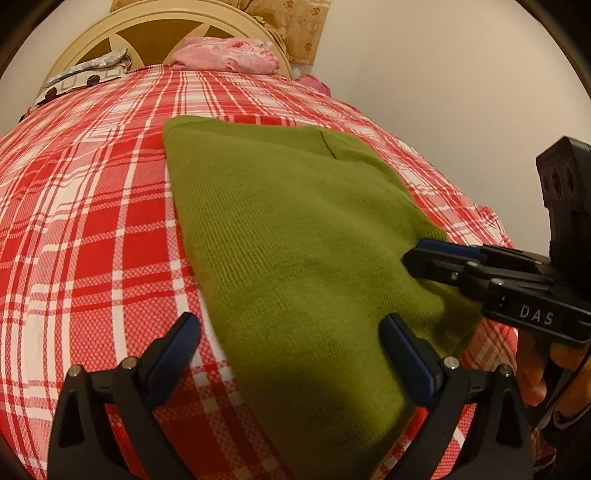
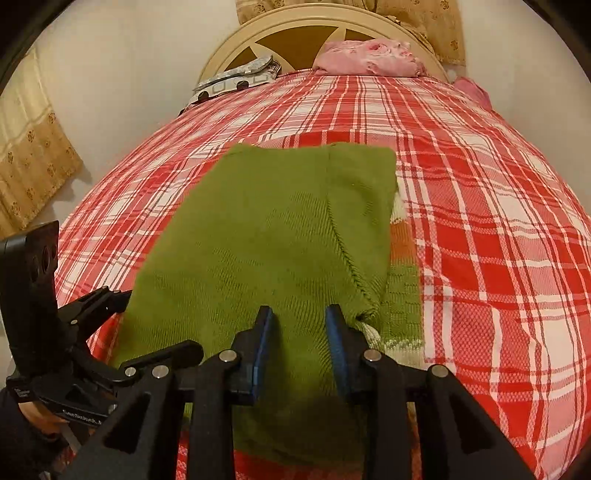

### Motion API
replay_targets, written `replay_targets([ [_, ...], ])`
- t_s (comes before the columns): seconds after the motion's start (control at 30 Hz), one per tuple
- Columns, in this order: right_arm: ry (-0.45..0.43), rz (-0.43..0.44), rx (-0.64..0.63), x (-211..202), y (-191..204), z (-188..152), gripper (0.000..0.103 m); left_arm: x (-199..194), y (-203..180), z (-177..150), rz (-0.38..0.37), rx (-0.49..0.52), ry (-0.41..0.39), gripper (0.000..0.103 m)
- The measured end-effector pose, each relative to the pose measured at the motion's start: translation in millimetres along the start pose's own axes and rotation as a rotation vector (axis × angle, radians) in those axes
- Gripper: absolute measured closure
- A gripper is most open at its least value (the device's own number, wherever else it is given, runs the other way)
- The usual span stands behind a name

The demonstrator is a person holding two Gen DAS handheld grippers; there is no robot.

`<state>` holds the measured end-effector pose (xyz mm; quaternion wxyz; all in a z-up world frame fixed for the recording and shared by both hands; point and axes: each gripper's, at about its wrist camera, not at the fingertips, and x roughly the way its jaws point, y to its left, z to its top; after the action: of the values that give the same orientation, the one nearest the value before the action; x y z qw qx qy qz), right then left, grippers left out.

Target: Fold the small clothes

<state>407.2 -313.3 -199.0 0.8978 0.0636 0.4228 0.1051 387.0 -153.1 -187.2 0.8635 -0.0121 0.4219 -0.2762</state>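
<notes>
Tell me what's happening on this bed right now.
A person with a gripper in each hand is folding a green knit garment laid on a red plaid bedspread. The left gripper is wide open at the garment's near edge. The right gripper has its fingers a little apart over the near right part of the cloth, and whether it pinches the cloth is unclear. Pillows lie by the headboard.

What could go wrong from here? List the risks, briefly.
1. The left gripper is open and grips nothing. If the right gripper pulls alone, the sweater may skew.
2. A patterned layer pokes out past the sweater's right edge, so the fold may end up uneven.
3. Both grippers work low over the bedspread and could pinch it along with the sweater.
</notes>
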Motion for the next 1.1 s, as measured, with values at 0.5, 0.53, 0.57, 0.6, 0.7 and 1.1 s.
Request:
replay_targets([
  [0.5, -0.123, -0.023, -0.029, 0.3, 6.1, -16.6, 0.072, -13.6, 19.6, 44.6, 0.124, -0.012, -0.075, 0.002],
  [0.53, -0.127, -0.027, -0.033, 0.1, 7.3, -17.4, 0.072, -8.0, 18.9, 49.6, 0.145, -0.002, -0.074, 0.002],
  [0.57, -0.129, -0.030, -0.036, 0.3, 7.8, -17.5, 0.072, -4.1, 18.8, 52.3, 0.153, 0.005, -0.072, 0.002],
  [0.6, -0.131, -0.032, -0.037, 0.1, 8.0, -18.1, 0.072, 2.5, 18.4, 55.1, 0.168, 0.014, -0.061, 0.002],
  [0.7, -0.135, -0.027, -0.034, -0.3, 7.6, -19.6, 0.072, 15.7, 19.1, 55.1, 0.195, 0.025, -0.035, 0.000],
  [1.1, -0.099, 0.047, -0.049, -11.2, 1.9, -8.7, 0.070, -20.5, 19.7, 28.1, 0.100, -0.056, -0.054, 0.000],
])
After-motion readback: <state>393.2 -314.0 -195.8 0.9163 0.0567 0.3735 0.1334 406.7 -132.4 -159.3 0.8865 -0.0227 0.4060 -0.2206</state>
